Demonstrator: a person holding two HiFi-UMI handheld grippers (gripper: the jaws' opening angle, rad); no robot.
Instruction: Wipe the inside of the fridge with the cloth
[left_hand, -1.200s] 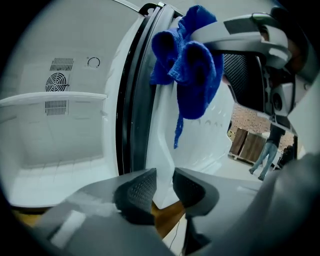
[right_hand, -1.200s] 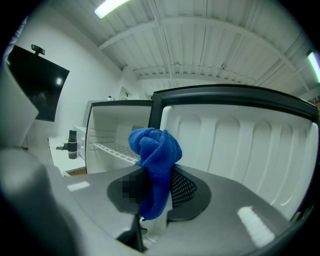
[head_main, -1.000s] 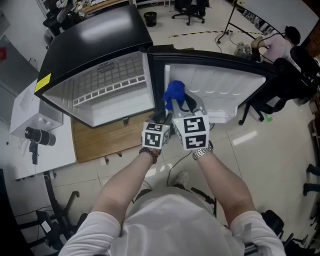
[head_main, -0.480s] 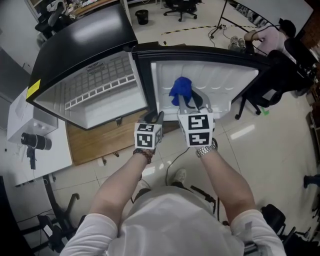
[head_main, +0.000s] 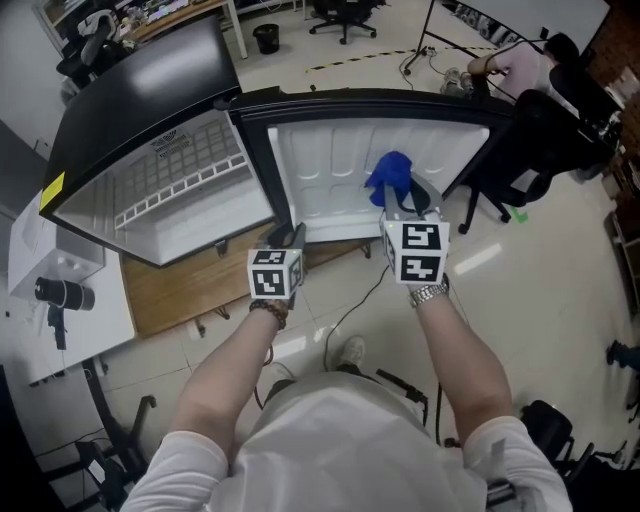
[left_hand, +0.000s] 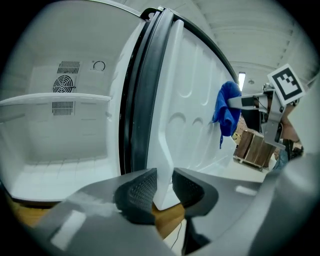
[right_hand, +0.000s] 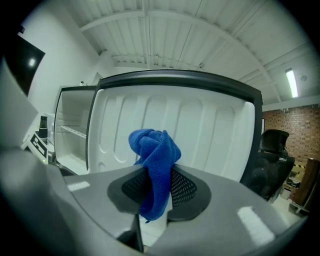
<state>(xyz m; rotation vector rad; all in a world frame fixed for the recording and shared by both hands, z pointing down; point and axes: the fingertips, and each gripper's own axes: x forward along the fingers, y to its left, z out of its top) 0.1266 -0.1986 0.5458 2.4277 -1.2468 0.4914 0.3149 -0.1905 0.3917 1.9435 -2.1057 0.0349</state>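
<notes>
Faces a small fridge (head_main: 150, 95), black outside and white within, standing on a wooden board (head_main: 190, 285) on the floor, with the cabinet to the left and wide open for reaching inside. Finds the door (head_main: 340, 165) swung fully out to the right, its white moulded liner turned toward the head view, so apparently offering that face for wiping first. Leaves the cabinet's wire shelf (head_main: 190, 165) and inner walls unattended, with both tools over at the door. Pins the door's near lower edge with the left hand-held gripper (left_hand: 164, 182), jaws closed partway onto the white rim from both sides, most likely to stop the door swinging under a rubbing stroke. Carries the cloth (head_main: 392, 175) in the right hand-held gripper (right_hand: 159, 176), jaws nipped onto the bunched blue fabric with nothing else between them. Lets a tuft stand proud of the tips, presumably to put soft fabric rather than hard plastic against the liner. Holds that tuft at the liner's middle, seemingly in contact, though not certainly.
</notes>
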